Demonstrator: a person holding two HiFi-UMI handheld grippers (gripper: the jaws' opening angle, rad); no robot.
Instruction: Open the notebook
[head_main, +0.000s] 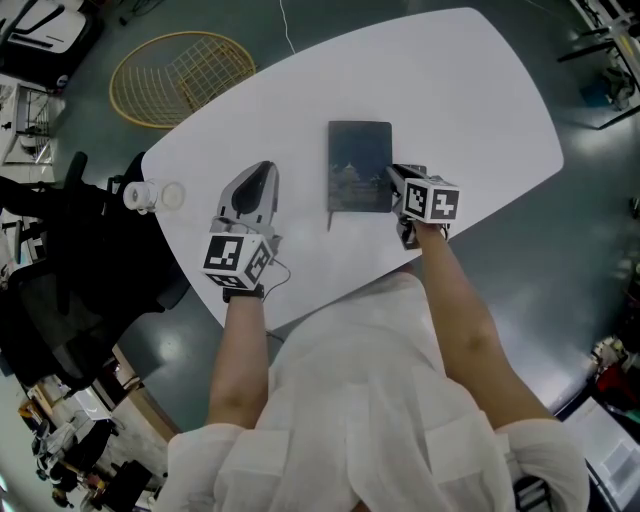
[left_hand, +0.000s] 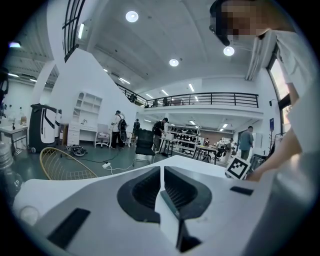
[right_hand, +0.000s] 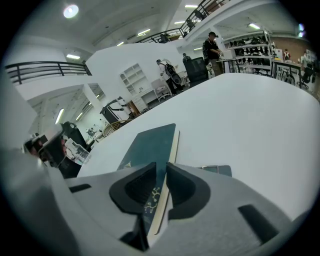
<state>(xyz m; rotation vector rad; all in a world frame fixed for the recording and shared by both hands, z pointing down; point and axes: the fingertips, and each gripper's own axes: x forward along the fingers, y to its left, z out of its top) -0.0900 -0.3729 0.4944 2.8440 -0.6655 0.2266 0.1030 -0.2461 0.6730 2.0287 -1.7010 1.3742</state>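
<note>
The dark notebook (head_main: 360, 165) lies flat on the white table (head_main: 470, 90), just above the middle of the head view. The right gripper (head_main: 393, 182) meets its lower right corner, jaws clamped on the notebook's edge (cream page edges show between them in the right gripper view). The left gripper (head_main: 262, 172) rests left of the notebook, apart from it, jaws together on nothing.

Large open workshop hall, mezzanine railing (left_hand: 210, 99), white shelves (left_hand: 89, 106), cluttered workbenches (left_hand: 192, 148), people (left_hand: 119, 130) standing about
</note>
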